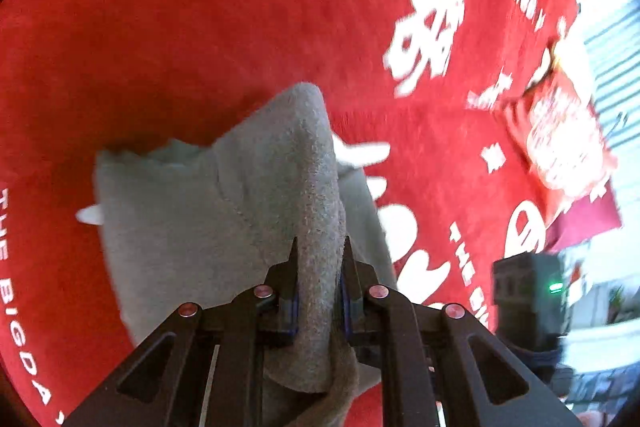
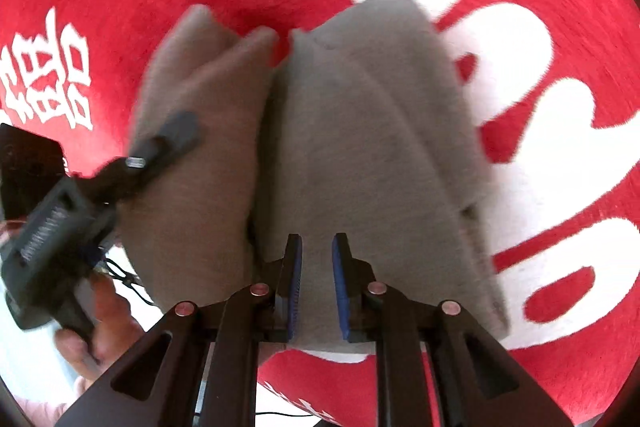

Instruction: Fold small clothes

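Left claw [image 1: 320,259]: black two-finger claw with blue pads, clamped on a raised ridge of the grey fleece garment [image 1: 224,211].
Right claw [image 2: 316,259]: black fingers with blue pads [image 2: 339,287] standing a little apart; the grey cloth lies under and behind them, but whether the pads press on any of it cannot be told.
Garment: small, grey, soft fleece, bunched into two humps with a gap between them in the right wrist view; part lifted by the left claw, the rest lying on the cover.
Surface: covered by a red cloth with large white lettering [image 1: 200,27]; the garment sits on the white lettering.
Person: a hand [image 2: 100,323] holds the left claw's grip at the near left edge.
Other: a red-and-white printed packet [image 1: 560,139] near the far right edge, blurred.
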{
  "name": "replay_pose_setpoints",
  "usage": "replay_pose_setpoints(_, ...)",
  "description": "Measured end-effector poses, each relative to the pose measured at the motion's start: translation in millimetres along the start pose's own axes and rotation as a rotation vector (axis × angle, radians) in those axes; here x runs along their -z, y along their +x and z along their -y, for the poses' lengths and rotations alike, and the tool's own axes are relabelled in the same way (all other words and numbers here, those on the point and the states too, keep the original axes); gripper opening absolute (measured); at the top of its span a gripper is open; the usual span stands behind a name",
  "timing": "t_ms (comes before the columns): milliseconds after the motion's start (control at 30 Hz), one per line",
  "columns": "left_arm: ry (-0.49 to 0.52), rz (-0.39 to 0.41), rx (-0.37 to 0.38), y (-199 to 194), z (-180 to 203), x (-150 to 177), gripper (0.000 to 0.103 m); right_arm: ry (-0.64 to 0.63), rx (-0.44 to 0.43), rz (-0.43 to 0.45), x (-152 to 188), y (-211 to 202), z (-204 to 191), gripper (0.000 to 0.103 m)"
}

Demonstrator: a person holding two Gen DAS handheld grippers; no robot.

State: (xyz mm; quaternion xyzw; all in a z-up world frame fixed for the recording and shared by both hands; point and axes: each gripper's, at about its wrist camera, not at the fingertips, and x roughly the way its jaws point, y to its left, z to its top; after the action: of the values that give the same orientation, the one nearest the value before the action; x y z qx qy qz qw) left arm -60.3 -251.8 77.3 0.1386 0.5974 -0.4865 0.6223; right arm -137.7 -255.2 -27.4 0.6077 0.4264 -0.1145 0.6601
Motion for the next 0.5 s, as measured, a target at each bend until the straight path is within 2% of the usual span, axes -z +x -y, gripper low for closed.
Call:
replay_pose_setpoints(133,0.029,-0.078,-0.071,45,10,10,0.016,0.075,-0.032,-0.010,-3,2,29,0.019)
replay_pose_setpoints(233,0.043,-0.097,-0.110,57,17,13,0.017,0.125,-0.078,-0.012,-2,3,43,0.019)
replay_pose_setpoints(367,0.090,-0.056,-0.158,43,30,14,0.017,0.152,-0.107,-0.004,-4,-3,52,0.024)
replay_pose_setpoints(433,0.107,-0.002,-0.181,27,32,15,0.017,0.162,-0.121,0.002,-8,-7,53,0.037)
replay_pose_setpoints(467,0.114,0.016,-0.187,20,30,17,0.026,0.164,-0.128,0.009,-8,-8,52,0.041)
replay_pose_setpoints(500,0.120,0.037,-0.195,11,30,18,0.061,0.164,-0.138,0.020,-10,-9,51,0.047)
